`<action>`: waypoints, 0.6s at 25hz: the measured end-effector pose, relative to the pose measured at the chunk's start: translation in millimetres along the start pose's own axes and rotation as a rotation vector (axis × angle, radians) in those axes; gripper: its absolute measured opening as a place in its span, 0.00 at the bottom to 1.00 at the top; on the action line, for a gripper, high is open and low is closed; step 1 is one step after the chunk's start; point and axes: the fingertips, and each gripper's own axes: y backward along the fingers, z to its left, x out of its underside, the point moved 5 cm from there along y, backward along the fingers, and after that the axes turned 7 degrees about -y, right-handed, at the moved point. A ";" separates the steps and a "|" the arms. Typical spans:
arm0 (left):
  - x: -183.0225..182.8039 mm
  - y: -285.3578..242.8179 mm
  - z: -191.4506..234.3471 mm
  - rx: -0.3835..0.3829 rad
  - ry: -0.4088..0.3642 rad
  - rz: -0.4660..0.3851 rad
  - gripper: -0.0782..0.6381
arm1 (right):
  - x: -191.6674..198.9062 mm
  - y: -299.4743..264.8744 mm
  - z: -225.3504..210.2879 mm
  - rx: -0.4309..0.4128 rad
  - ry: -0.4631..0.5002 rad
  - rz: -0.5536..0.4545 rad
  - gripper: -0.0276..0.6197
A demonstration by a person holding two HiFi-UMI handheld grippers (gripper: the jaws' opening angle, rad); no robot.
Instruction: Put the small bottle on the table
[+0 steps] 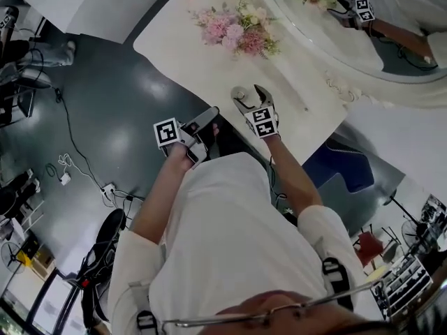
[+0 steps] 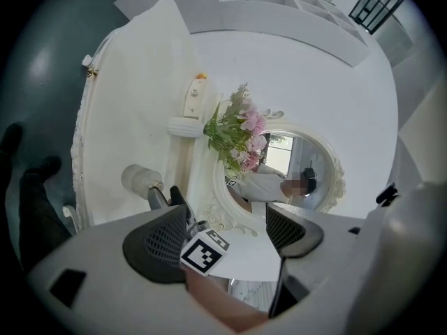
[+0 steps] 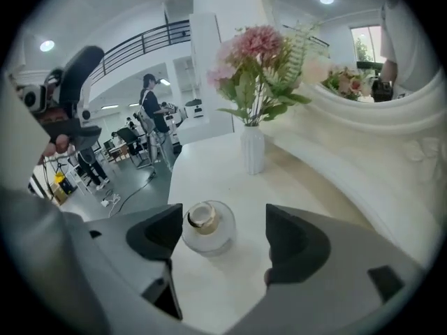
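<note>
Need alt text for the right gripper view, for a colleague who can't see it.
The right gripper is open, its jaws either side of a small round glass bottle that stands upright on the white table, closer to the jaw at picture left. Beyond it, a white vase of pink flowers stands beside a mirror.

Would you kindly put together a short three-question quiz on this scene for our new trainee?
1. True or false: the small bottle stands upright on the table.
2. The right hand-held gripper is: A) shut on the bottle; B) open, with the bottle between its jaws; C) out of view.
3. What does the white vase hold?
Key: 1 true; 2 B; 3 pink flowers with green leaves.
</note>
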 end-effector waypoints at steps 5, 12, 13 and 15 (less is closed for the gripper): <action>-1.2 12.8 -8.4 0.015 -0.092 0.053 0.61 | -6.3 42.3 -2.7 0.037 -0.081 -0.022 0.55; -26.8 24.8 -33.4 0.075 -0.242 0.209 0.60 | -31.9 84.8 19.0 0.168 -0.212 -0.135 0.42; -30.2 28.7 -35.6 0.080 -0.251 0.228 0.59 | -34.1 89.3 25.9 0.188 -0.233 -0.149 0.41; -37.2 35.2 -39.9 0.094 -0.261 0.265 0.55 | -39.1 97.1 40.3 0.225 -0.259 -0.175 0.38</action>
